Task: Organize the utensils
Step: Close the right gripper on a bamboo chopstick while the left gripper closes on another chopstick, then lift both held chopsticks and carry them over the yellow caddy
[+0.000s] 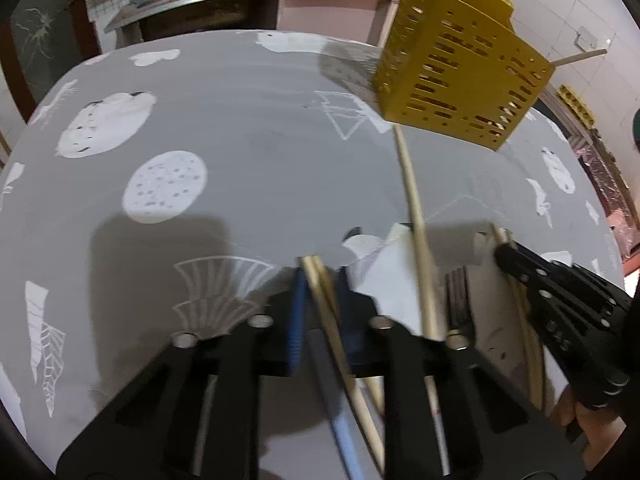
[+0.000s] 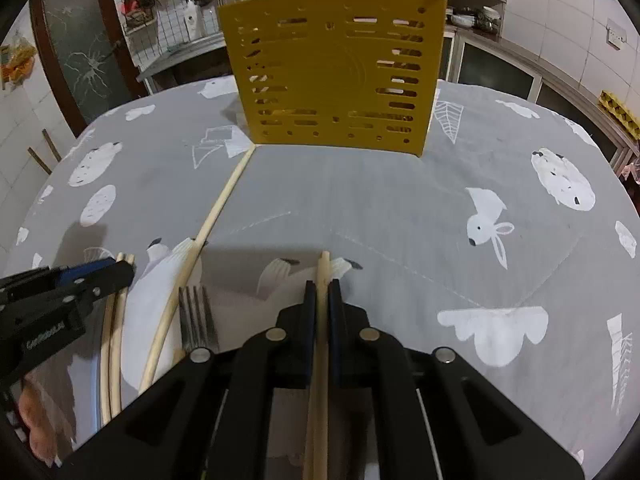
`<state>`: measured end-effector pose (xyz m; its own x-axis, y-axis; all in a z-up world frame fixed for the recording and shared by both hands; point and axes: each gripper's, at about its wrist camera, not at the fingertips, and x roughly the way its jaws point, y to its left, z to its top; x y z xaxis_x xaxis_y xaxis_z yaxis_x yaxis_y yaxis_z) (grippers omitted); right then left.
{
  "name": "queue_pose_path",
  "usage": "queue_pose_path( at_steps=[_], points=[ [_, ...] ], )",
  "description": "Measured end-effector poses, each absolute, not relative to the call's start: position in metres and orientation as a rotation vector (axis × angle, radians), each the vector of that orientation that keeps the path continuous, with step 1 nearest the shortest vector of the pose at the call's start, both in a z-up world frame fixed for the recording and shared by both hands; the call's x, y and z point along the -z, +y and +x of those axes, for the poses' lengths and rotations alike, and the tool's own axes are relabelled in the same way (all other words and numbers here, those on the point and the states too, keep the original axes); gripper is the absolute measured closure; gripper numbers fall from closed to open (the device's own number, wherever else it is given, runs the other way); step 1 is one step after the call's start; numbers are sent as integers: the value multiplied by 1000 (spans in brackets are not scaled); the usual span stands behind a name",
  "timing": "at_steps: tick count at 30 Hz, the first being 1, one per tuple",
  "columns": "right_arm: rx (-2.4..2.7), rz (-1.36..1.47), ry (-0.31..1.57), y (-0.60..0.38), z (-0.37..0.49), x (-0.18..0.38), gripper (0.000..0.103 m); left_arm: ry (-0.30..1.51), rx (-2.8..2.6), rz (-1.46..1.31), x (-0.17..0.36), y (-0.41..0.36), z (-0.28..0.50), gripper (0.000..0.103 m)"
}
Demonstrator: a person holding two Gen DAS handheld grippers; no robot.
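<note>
A yellow slotted utensil holder (image 1: 460,72) (image 2: 336,80) stands upright on the grey patterned tablecloth, with one chopstick (image 1: 580,57) poking out of its top. My left gripper (image 1: 320,280) (image 2: 126,268) is shut on a pair of pale chopsticks (image 1: 316,276) (image 2: 114,320). My right gripper (image 2: 323,284) (image 1: 502,250) is shut on a single chopstick (image 2: 322,264) that points toward the holder. A loose chopstick (image 1: 414,216) (image 2: 218,208) lies on the cloth between the two grippers, its far end at the holder's base. A metal fork (image 2: 196,312) lies beside it.
The round table (image 2: 400,208) has its cloth printed with white animals and leaves. A hand (image 2: 36,412) holds the left gripper. Behind the table are a counter, a wire rack with kitchen items (image 2: 180,0) and tiled walls.
</note>
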<state>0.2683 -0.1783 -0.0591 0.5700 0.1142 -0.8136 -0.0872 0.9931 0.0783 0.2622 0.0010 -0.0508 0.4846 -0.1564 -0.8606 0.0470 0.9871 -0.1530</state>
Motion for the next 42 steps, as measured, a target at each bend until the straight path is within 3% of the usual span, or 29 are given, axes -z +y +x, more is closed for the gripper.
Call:
queue_pose_path(
  at_steps=[9,42],
  points=[
    [-114,80,964,-185,276,50,97,1046,133,-124,48,-3,271,96],
    [-106,193,485,-227,186,-59,97,553,186,-86,-80,9,195,98]
  ],
)
